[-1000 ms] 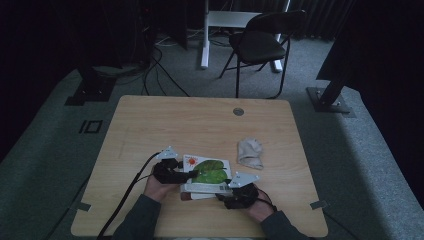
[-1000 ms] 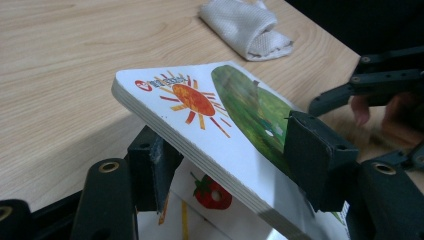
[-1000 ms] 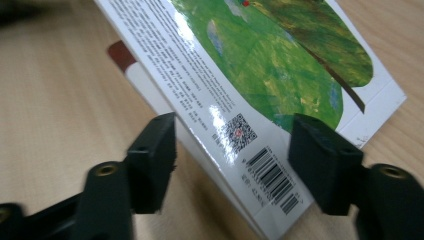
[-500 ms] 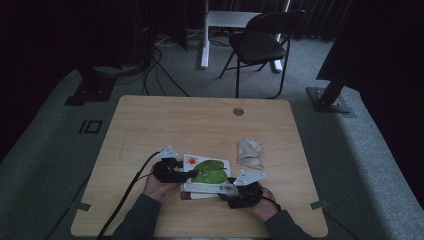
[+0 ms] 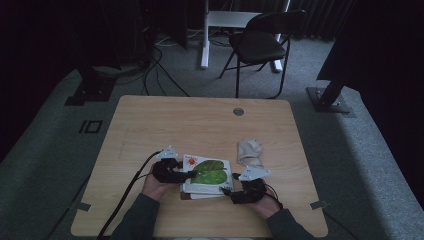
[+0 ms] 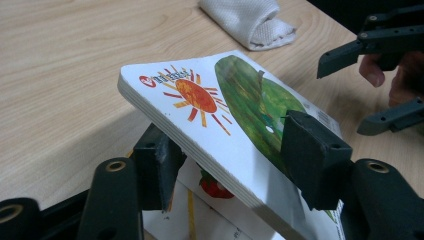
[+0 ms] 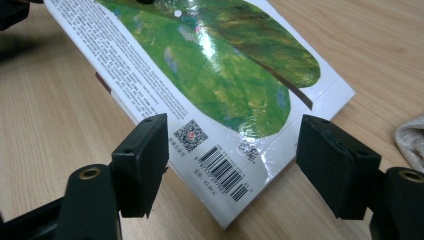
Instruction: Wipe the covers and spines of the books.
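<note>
Left gripper view: the left gripper point(image 6: 225, 165) has its jaws around a tilted book point(image 6: 235, 125), just closing further, one pad under, one on the cover. The right gripper point(image 7: 232, 167) gapes at the barcode corner, nothing held, jaws just widening. Lower centre of the high view, on the tabletop point(image 5: 200, 120). Risk: that one-sided pinch could let the glossy book slide off. Count: two books, the other point(image 6: 200, 220) beneath; one cloth point(image 5: 249, 151); two grippers.
</note>
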Demonstrator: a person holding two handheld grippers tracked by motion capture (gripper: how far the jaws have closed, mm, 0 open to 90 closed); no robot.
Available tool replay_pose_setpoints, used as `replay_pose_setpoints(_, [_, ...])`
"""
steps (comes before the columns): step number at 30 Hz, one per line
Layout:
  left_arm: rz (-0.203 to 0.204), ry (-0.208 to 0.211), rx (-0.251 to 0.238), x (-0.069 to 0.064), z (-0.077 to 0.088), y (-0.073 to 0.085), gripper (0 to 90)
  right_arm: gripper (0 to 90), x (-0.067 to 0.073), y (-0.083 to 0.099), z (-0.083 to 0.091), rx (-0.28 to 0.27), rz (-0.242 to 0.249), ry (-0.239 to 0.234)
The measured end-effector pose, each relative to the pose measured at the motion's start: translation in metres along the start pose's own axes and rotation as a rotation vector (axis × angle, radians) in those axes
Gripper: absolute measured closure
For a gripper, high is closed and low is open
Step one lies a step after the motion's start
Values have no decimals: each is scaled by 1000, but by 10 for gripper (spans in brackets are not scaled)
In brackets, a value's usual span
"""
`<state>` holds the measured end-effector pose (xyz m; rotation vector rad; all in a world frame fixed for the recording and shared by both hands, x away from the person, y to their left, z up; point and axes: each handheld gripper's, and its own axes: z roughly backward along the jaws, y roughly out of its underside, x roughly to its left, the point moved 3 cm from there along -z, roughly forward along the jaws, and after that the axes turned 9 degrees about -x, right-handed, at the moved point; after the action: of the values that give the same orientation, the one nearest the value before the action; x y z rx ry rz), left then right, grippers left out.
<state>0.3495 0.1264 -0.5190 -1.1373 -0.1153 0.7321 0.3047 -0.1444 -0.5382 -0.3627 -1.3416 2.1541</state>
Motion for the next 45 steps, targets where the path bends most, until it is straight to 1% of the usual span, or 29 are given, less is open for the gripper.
replay_pose_setpoints(3, [-22,9,-17,-2,3,-1,461,292,-2,0,1,-5,-9,10])
replay_pose_setpoints(6, [-41,14,-27,-4,6,-3,510,293,-6,0,2,-9,-15,21])
replay_pose_setpoints(9, [-57,31,-48,-6,9,-5,557,289,-9,0,3,-11,-17,31])
replay_pose_setpoints(15, [-88,46,-53,-8,12,-5,588,285,-14,-1,5,-27,-38,33])
replay_pose_setpoints(18, [-116,41,-42,-8,14,-4,605,284,-16,-2,6,-37,-48,28])
replay_pose_setpoints(20, [-135,25,-37,-9,14,-3,618,273,-17,-3,6,-43,-54,30])
replay_pose_setpoints(22, [-143,14,-30,-8,16,-2,645,273,-19,-3,7,-48,-60,32])
replay_pose_setpoints(23, [-171,11,-28,-8,16,-2,668,274,-19,-4,7,-52,-64,30])
replay_pose_setpoints(24, [-186,7,-22,-10,15,-1,682,274,-20,-4,7,-58,-65,29])
replay_pose_setpoints(25, [-183,7,-29,-11,15,-1,706,274,-20,-5,8,-61,-65,28])
replay_pose_setpoints(26, [-179,4,-34,-11,14,-1,721,248,-20,-5,8,-62,-64,41])
replay_pose_setpoints(27, [-185,1,-33,-10,14,-1,726,254,-20,-5,8,-60,-59,46])
replay_pose_setpoints(29, [-198,7,-39,-11,14,0,726,256,-21,-6,9,-69,-64,35])
replay_pose_setpoints(30, [-198,7,-39,-11,14,0,723,256,-21,-6,9,-69,-64,35])
replay_pose_setpoints(38, [-212,-19,-43,-11,14,2,706,258,-20,-8,11,-90,-53,32])
replay_pose_setpoints(41, [-219,-13,-56,-13,15,1,696,282,-20,-8,12,-99,-50,27])
replay_pose_setpoints(42, [-221,-8,-64,-14,15,1,696,314,-19,-9,12,-106,-49,16])
replay_pose_setpoints(43, [-222,-1,-74,-15,16,0,694,314,-18,-9,12,-116,-52,-2])
replay_pose_setpoints(44, [-226,5,-83,-16,16,-1,693,314,-16,-10,12,-116,-47,-8])
replay_pose_setpoints(45, [-229,11,-85,-16,17,-1,695,315,-14,-11,10,-109,-33,-2])
